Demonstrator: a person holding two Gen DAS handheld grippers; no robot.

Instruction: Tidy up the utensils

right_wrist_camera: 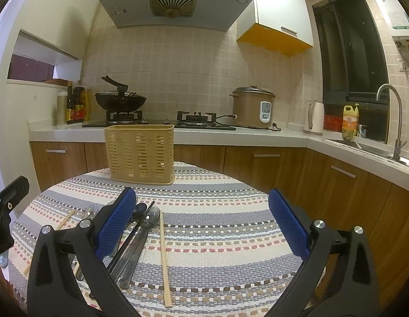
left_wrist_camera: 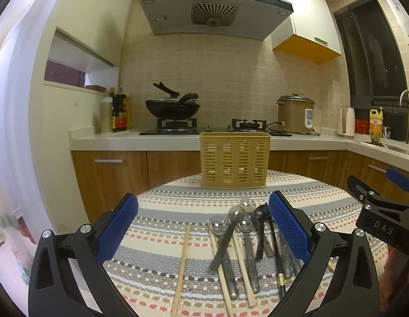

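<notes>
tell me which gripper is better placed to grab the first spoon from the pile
Left, probably. The left gripper is open with the pile of spoons lying right between its fingers. The right gripper is also open, but the pile sits off by its left finger, with mostly bare tablecloth between its fingers.

Kitchen interior, artificial warm light.
- Beige small-tiled wall (right_wrist_camera: 178,60) behind the cooking area.
- Grey glass-edged range hood (right_wrist_camera: 175,2) above a black gas hob (right_wrist_camera: 162,122).
- White stone worktop (right_wrist_camera: 230,134), L-shaped, over brown wood-grain base cabinets (right_wrist_camera: 267,166) with metal bar handles.
- White wall cupboard with yellow underside (right_wrist_camera: 278,18), right of the hood.
- Dark window (right_wrist_camera: 349,50) above a steel sink (right_wrist_camera: 363,145) with a curved tap (right_wrist_camera: 392,116).
</notes>
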